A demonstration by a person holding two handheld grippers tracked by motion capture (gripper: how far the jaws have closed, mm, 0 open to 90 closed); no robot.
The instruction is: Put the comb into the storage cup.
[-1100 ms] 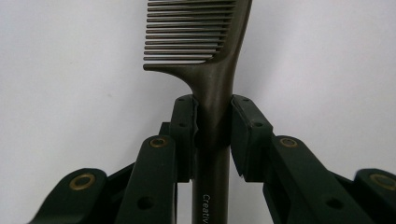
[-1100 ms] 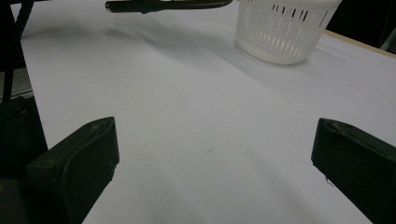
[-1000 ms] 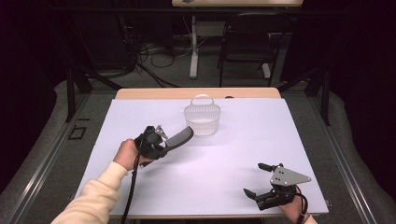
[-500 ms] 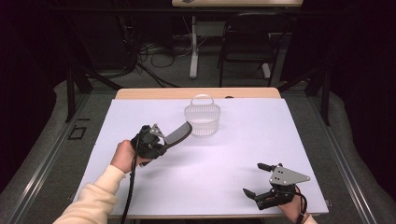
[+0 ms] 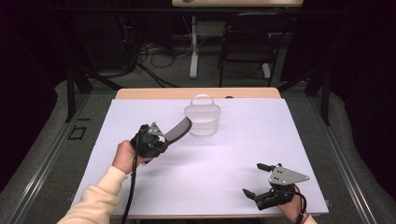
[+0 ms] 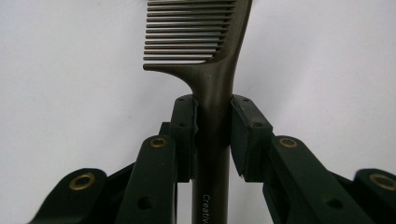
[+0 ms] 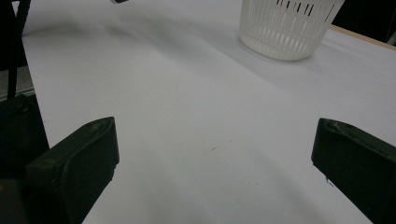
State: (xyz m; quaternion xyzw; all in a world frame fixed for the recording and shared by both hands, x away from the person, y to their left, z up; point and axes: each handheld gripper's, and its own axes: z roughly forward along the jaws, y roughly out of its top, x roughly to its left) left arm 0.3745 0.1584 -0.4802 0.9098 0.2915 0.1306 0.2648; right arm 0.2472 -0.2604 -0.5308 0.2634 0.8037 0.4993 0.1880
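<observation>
L gripper (image 5: 161, 140), left of centre on the white table (image 5: 233, 154), is clamped on the handle of a dark comb (image 5: 176, 132); the comb is lifted off the surface, teeth end pointing far-right toward the white basket (image 5: 202, 119), tip just short of its near-left rim. In the left gripper view both pads (image 6: 184, 135) press the handle just below where the teeth start.

Comb looks like hard moulded plastic: light, stiff, smooth, prob a bit slippery. Wide straight teeth, tapered rounded handle w/ small printed lettering. Handle is the right place to hold; teeth are thin, could flex or snap if pinched.

Basket: thin slotted plastic, round, hoop handle up, prob light & easy to knock over.

R gripper (image 5: 258, 180) rests near-right, jaws wide apart, nothing btwn them.
</observation>
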